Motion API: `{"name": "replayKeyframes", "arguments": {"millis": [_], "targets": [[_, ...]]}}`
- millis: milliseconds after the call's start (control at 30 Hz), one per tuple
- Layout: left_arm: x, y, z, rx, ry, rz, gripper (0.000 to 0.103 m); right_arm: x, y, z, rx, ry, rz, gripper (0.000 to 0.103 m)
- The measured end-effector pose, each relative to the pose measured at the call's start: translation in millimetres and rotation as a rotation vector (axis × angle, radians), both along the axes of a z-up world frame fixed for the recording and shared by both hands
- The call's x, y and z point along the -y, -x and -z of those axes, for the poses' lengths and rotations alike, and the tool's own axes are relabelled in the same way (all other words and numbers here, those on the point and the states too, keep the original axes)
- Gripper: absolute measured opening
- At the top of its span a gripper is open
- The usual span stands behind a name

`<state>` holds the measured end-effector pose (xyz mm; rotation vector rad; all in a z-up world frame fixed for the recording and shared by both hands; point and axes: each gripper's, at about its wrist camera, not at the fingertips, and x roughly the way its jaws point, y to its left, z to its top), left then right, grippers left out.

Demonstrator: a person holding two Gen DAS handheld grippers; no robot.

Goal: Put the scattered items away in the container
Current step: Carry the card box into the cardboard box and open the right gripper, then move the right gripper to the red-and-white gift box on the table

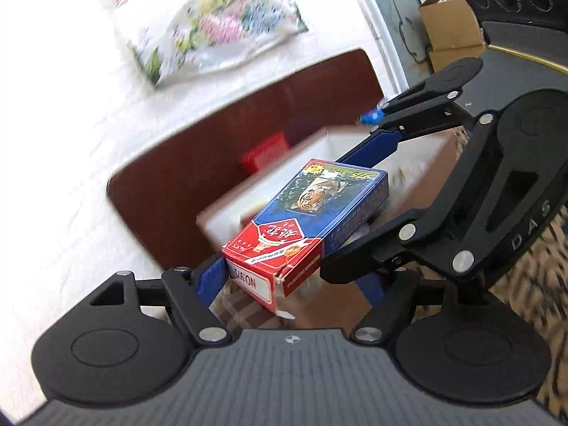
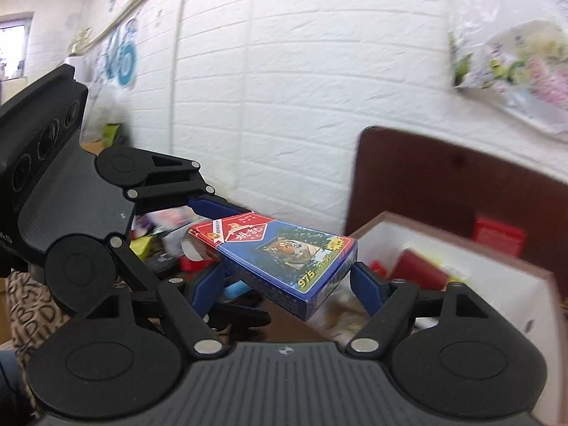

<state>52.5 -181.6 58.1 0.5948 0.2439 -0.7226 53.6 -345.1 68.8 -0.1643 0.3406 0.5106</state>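
Observation:
A blue and red playing-card box with a tiger picture (image 1: 312,220) (image 2: 284,255) hangs in the air between both grippers. My left gripper (image 1: 294,284) is shut on its red end. My right gripper (image 2: 287,284) has its blue fingers (image 2: 365,289) around the blue end; whether they touch the box I cannot tell. In the left wrist view the right gripper (image 1: 372,191) reaches in from the right. The white-lined open container (image 1: 227,209) (image 2: 497,273) lies just beyond the box, with red boxes (image 2: 422,269) inside.
A dark brown board (image 1: 227,120) (image 2: 443,181) stands behind the container against the white brick wall (image 2: 301,88). A floral plastic bag (image 1: 213,28) (image 2: 514,67) hangs above. A red box (image 1: 264,156) sits by the board. Cardboard boxes (image 1: 451,32) stand far right.

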Motion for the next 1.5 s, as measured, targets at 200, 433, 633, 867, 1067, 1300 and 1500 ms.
{"name": "replayKeyframes", "arguments": {"millis": [200, 433, 633, 867, 1067, 1300, 1500], "targets": [[53.0, -34.1, 0.1, 0.026, -0.022, -0.021, 0.074, 44.4, -29.0, -1.3, -0.006, -0.012, 0.124, 0.071], [77.2, -34.0, 22.8, 0.052, -0.111, -0.062, 0.073, 61.9, -41.0, 24.0, -0.094, -0.059, 0.225, 0.074], [73.1, -27.5, 23.5, 0.065, -0.114, -0.071, 0.080, 62.8, -33.0, 31.6, -0.097, -0.097, 0.260, 0.091], [66.0, -13.1, 20.0, 0.116, -0.137, -0.073, 0.088, 46.7, -12.8, 21.5, -0.051, -0.101, 0.286, 0.103], [36.4, 3.9, 17.0, 0.125, -0.116, -0.121, 0.090, 13.5, 11.6, 13.3, -0.028, -0.135, 0.271, 0.103], [-8.9, 22.8, 25.0, 0.098, -0.123, -0.175, 0.091, -37.7, 34.0, 11.3, -0.015, -0.154, 0.229, 0.103], [-61.0, 38.4, 38.1, 0.029, -0.081, -0.272, 0.091, -83.5, 52.3, 23.5, 0.006, -0.166, 0.153, 0.103]]}}
